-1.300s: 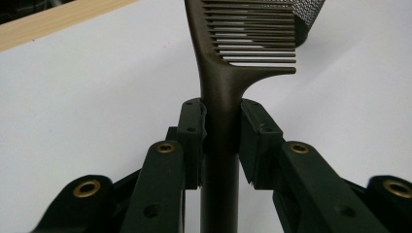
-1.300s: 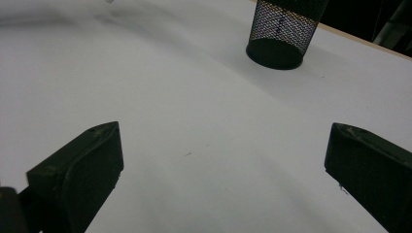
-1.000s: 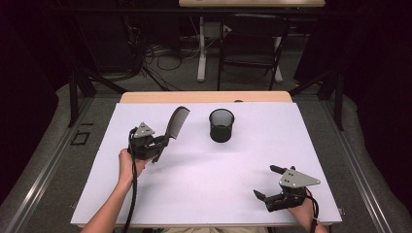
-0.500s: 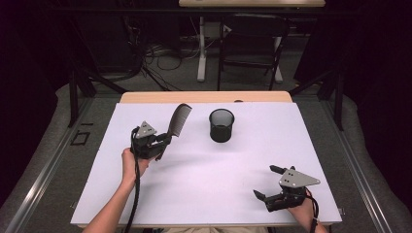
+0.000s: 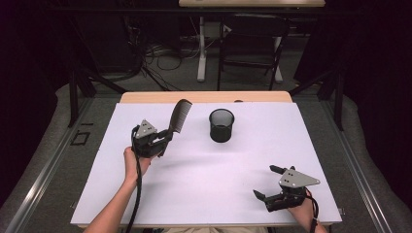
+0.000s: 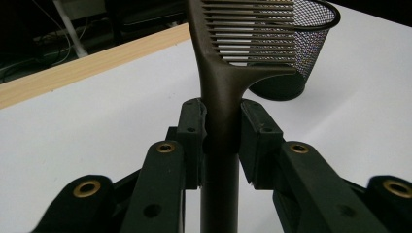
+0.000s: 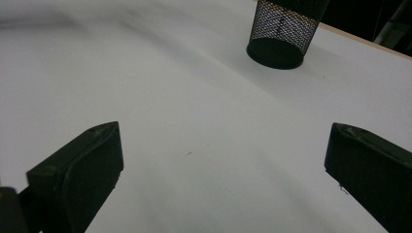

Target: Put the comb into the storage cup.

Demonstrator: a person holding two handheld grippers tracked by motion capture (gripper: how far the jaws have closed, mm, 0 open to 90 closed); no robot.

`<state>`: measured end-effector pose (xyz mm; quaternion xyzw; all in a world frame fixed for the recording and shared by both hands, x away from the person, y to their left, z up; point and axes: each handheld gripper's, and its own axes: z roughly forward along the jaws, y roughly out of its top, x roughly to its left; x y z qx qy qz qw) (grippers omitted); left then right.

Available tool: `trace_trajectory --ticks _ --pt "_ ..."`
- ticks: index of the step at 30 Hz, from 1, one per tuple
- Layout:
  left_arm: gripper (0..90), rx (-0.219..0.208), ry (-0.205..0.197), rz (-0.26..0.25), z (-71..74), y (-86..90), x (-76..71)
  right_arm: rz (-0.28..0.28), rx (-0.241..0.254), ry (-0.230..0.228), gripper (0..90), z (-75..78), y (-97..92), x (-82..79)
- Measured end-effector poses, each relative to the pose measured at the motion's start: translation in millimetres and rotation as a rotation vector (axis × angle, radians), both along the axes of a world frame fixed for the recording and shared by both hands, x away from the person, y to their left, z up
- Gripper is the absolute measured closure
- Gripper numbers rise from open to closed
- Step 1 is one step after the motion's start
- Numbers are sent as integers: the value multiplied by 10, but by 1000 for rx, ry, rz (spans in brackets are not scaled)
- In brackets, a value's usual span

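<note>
Clamping the dark brown plastic comb (image 5: pixel 178 115) by its handle, the left gripper (image 5: pixel 161 141) holds it left of the black mesh cup (image 5: pixel 221 125) (near the table's far edge); right gripper (image 5: pixel 266 182) gapes wide, empty.

This looks like a lab or recording studio set up for filming handwork. A table (image 5: pixel 311 160) with a white sheet over its wooden top stands in a dark, curtained-off space, with metal rails (image 5: pixel 43 170) along the grey floor on both sides. Behind it, loose cables (image 5: pixel 160 53) lie on the floor near a folding chair (image 5: pixel 252 43) and the white leg of another desk (image 5: pixel 200 48).
</note>
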<state>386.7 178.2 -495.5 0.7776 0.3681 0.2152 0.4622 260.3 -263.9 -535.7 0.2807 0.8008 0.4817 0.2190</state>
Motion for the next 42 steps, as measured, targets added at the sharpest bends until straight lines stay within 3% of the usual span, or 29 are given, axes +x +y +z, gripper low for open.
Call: trace_trajectory --ticks 17,42 --pt "725 -4 -6 -1 18 -29 25 1 1 -1 0 1 0 1" --pt "725 -40 -55 7 148 -93 35 -9 0 0 0 -6 -2 9"
